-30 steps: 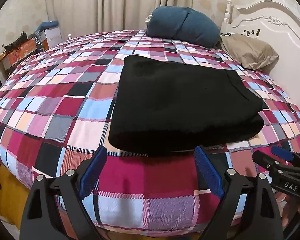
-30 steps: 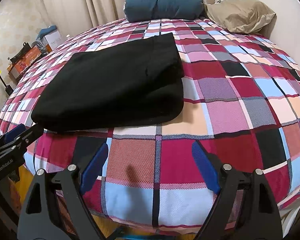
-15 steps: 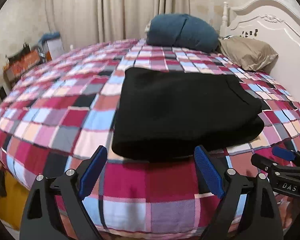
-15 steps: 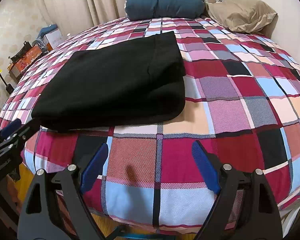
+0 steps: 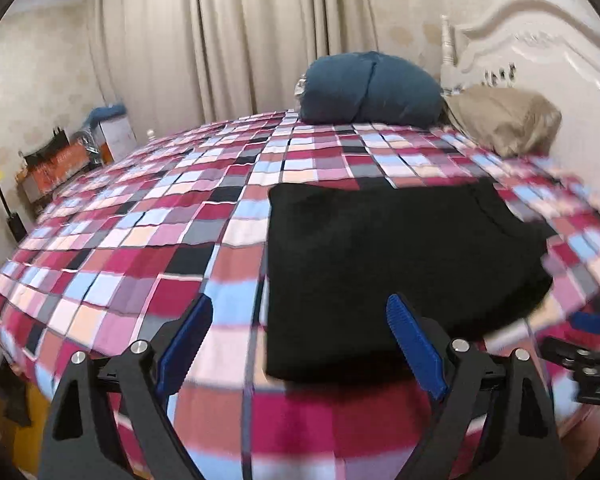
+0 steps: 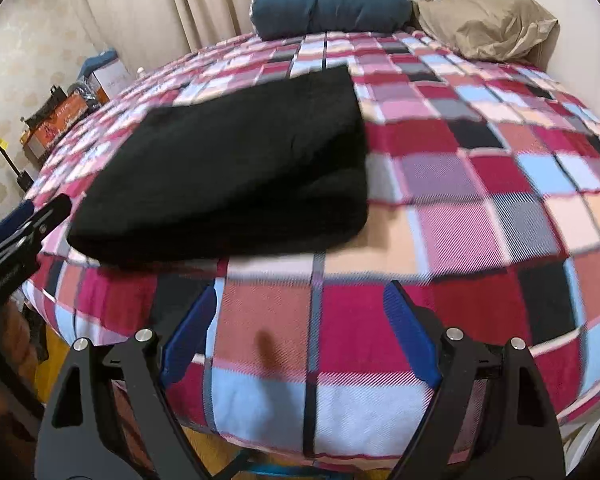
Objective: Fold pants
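Observation:
The black pants (image 5: pixel 396 268) lie folded into a flat rectangle near the front edge of the checked bed (image 5: pixel 148 240); they also show in the right wrist view (image 6: pixel 236 176). My left gripper (image 5: pixel 300 344) is open and empty, just in front of the pants' near edge, a little to the left. My right gripper (image 6: pixel 300 328) is open and empty, over the bed's front edge, in front of and to the right of the pants. Each gripper shows at the edge of the other's view: the right one (image 5: pixel 588 352), the left one (image 6: pixel 16 240).
A blue pillow (image 5: pixel 372 88) and a tan pillow (image 5: pixel 504 124) lie at the head of the bed by the white headboard (image 5: pixel 540 52). Curtains (image 5: pixel 236 36) hang behind. Boxes and clutter (image 5: pixel 60 156) stand at the far left.
Both views have swung: the left gripper has tilted up and turned left, so more wall and curtain show. The right gripper has shifted slightly. The pants have not moved.

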`<action>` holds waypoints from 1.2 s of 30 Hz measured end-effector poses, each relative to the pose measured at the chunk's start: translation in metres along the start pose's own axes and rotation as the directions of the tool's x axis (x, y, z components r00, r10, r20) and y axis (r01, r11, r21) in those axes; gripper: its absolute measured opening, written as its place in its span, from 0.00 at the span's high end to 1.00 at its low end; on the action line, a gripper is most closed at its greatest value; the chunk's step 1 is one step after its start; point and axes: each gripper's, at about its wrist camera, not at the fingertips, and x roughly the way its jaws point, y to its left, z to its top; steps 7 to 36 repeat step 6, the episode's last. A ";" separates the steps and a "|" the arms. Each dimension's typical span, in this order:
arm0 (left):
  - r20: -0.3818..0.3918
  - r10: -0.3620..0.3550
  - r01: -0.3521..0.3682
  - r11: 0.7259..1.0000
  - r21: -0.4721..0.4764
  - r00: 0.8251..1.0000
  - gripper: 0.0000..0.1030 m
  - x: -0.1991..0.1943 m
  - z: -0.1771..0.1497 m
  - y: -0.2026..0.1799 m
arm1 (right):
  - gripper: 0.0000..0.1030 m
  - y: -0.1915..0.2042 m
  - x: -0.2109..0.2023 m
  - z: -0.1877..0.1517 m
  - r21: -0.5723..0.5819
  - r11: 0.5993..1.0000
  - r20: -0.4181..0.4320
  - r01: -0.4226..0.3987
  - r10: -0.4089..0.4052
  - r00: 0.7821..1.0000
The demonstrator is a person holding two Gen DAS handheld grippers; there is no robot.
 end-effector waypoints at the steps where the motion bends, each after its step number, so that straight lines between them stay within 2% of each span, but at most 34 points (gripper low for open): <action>1: -0.039 -0.044 0.042 0.999 -0.032 0.998 0.15 0.017 0.012 0.017 | 0.17 -0.005 -0.007 0.015 -0.008 1.000 0.029 -0.011 0.012 1.000; 3: -0.082 -0.059 0.053 0.996 -0.071 0.995 0.15 0.051 0.031 0.049 | 0.11 -0.015 -0.013 0.042 -0.026 1.000 0.060 -0.005 0.006 0.998; 6: -0.118 0.039 -0.057 0.987 -0.148 0.992 0.15 0.113 0.060 0.109 | 0.06 -0.051 -0.001 0.121 -0.027 0.999 0.155 0.041 -0.037 0.987; 36: -0.118 0.039 -0.057 0.987 -0.148 0.992 0.15 0.113 0.060 0.109 | 0.06 -0.051 -0.001 0.121 -0.027 0.999 0.155 0.041 -0.037 0.987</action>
